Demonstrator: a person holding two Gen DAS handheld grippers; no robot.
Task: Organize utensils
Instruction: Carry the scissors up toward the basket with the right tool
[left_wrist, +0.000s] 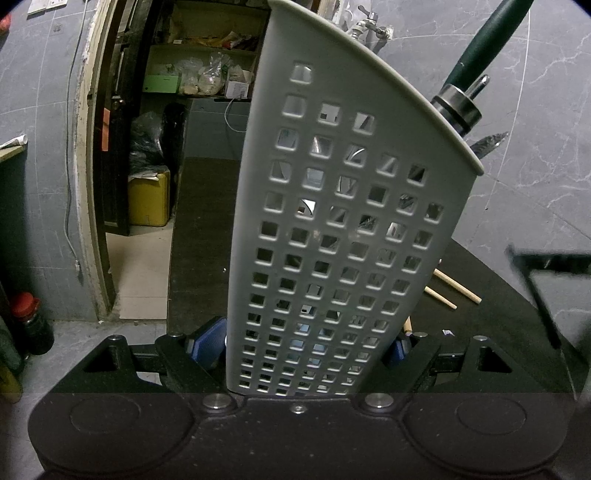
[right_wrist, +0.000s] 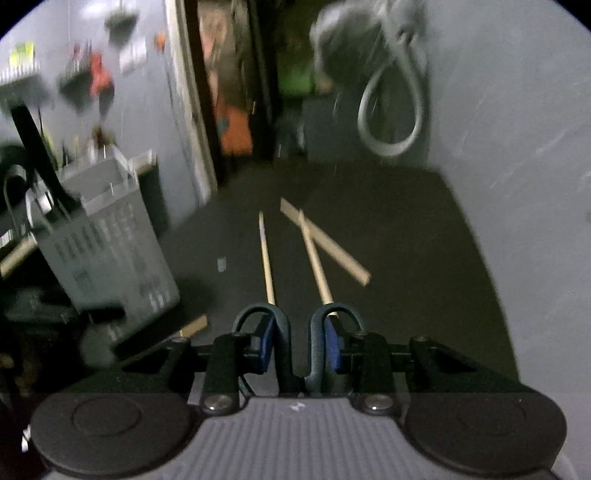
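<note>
Left gripper (left_wrist: 310, 354) pinches the perforated grey plastic utensil holder (left_wrist: 332, 221), tilted. Right gripper (right_wrist: 299, 339) stands parted, empty, above pale wooden chopsticks (right_wrist: 317, 262) on the dark tabletop (right_wrist: 406, 240). Advise centring one chopstick before pinching.

The table (right_wrist: 406, 240) has a dark, matte top. Its far edge and its right edge meet grey walls. On it lie two thin wooden sticks (right_wrist: 266, 258), almost parallel, pointing toward the far edge. A flat wooden strip (right_wrist: 343, 258) crosses the right stick. Near the left edge stands a grey perforated utensil holder (right_wrist: 110, 251), tilted. A small pale scrap (right_wrist: 221, 264) lies between the holder and the sticks.
</note>
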